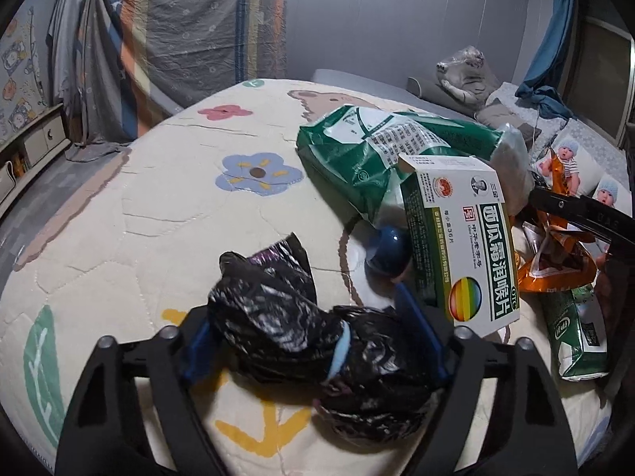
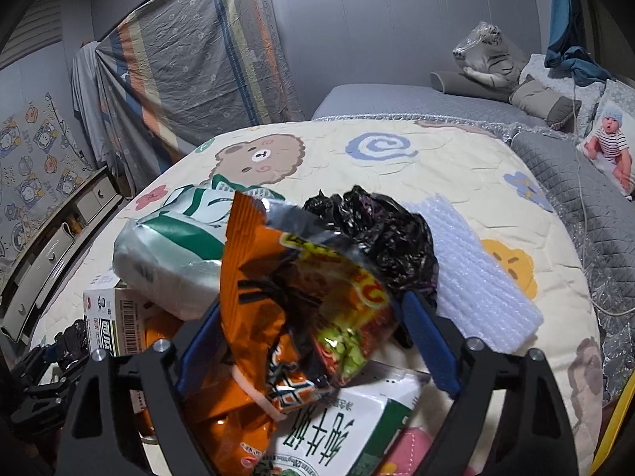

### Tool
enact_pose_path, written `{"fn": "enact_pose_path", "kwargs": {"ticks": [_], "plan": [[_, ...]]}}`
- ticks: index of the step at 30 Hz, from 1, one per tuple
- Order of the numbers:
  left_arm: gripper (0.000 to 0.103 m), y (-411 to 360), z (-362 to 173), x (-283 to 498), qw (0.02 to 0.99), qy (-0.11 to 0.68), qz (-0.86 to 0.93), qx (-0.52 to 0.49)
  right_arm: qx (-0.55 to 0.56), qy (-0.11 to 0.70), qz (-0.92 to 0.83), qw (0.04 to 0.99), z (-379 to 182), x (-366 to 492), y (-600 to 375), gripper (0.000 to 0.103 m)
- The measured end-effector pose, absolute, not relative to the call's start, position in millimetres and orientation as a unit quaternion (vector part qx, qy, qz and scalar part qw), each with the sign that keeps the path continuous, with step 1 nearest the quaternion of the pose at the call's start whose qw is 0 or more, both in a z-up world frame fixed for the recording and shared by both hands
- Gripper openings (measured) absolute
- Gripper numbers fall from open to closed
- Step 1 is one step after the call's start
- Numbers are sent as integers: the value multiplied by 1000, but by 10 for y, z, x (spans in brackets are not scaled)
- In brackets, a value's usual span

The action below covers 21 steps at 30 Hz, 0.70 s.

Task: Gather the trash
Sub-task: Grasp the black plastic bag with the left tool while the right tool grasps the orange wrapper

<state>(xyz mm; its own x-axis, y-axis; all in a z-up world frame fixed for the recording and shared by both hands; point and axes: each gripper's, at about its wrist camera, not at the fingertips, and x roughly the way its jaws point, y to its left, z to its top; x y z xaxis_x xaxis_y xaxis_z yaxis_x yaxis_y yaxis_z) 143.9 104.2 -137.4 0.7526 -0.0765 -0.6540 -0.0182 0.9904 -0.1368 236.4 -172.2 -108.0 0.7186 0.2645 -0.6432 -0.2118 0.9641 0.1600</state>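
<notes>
Left wrist view: left gripper (image 1: 317,341) w/ jaws around a crumpled black bag (image 1: 301,325), just left of the green medicine box (image 1: 460,238), prob. to bag trash. Right gripper (image 2: 313,345) straddles orange wrapper (image 2: 278,297); contact on either unclear.

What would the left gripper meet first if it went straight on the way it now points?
Most likely the crumpled black plastic bag, which already lies between the fingers of the left gripper. Beyond the bag there is only the cream quilt. The green and white medicine box stands to the right of that line, though depth is unclear.
</notes>
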Motion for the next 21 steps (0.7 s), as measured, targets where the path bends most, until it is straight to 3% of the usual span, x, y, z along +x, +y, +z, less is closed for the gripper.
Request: {"fn": "enact_pose_path", "kwargs": {"ticks": [4, 9, 10, 21], "plan": [[60, 1043, -1386, 1460, 933, 350, -30, -73, 40, 355, 142, 923, -1091, 2346, -1687, 58], [46, 1043, -1351, 1439, 935, 342, -41, -82, 47, 352, 153, 922, -1046, 2276, -1712, 48], [42, 1048, -1332, 1415, 936, 339, -43, -85, 49, 349, 153, 923, -1022, 2253, -1729, 48], [39, 1108, -1061, 1219, 949, 299, -43, -85, 65, 302, 163, 937, -640, 1940, -1920, 46]]}}
